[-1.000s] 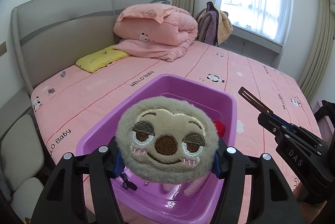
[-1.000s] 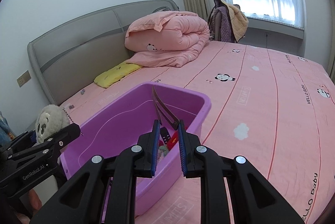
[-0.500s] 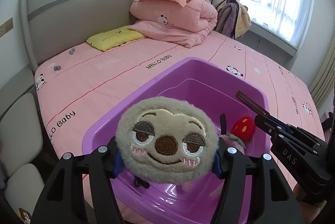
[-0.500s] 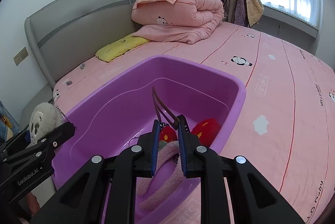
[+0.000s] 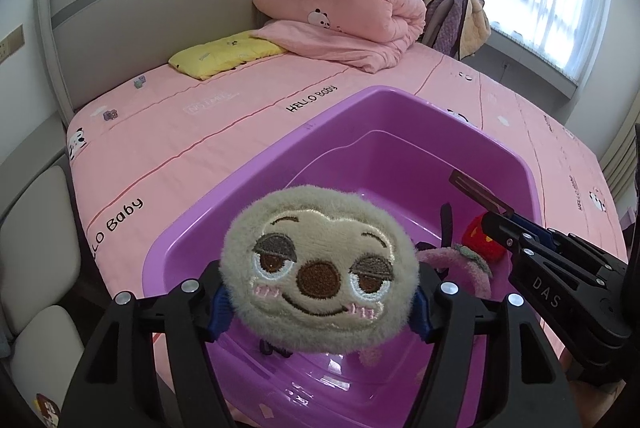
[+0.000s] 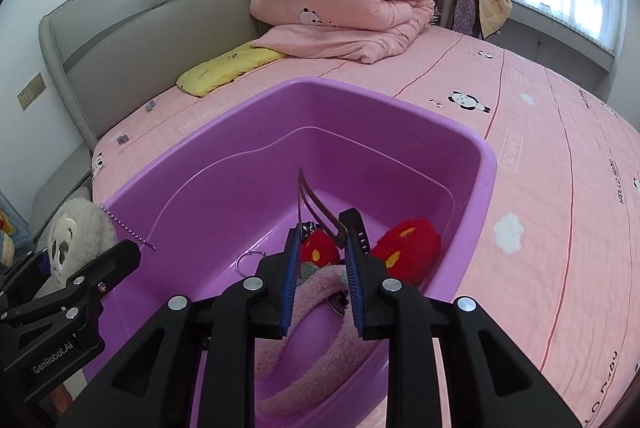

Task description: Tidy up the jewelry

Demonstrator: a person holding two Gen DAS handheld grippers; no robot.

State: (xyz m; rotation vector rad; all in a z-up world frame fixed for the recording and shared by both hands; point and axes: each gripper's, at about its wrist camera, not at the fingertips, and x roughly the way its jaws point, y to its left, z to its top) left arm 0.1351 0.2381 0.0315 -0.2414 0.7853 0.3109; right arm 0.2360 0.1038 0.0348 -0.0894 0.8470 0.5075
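A purple plastic basin [image 5: 400, 96] [image 6: 360, 88] stands on the pink bed. Inside lie two red plush strawberries [image 6: 404, 252], a pink fluffy headband [image 6: 320, 292] and a small metal ring [image 6: 248, 262]. My left gripper [image 5: 318, 308] hangs over the basin's near edge with a beige plush sloth-face charm [image 5: 316, 268] between its pads; its jaws are opening. The charm's bead chain [image 6: 124, 228] dangles at the basin's left rim. My right gripper [image 6: 322, 228] is over the basin's inside, jaws opening, with a thin brown hair clip [image 6: 316, 212] still standing upright between the fingertips.
A folded pink quilt [image 5: 340, 4] and a yellow pillow [image 5: 224, 52] lie near the grey headboard [image 5: 140, 8]. A chair draped with clothes [image 5: 456, 16] stands by the window. Pale cushioned seating [image 5: 36, 228] borders the bed on the left.
Both grippers have sunk toward the basin, which now fills more of each view and shows its contents. The right jaws have spread slightly around the clip.
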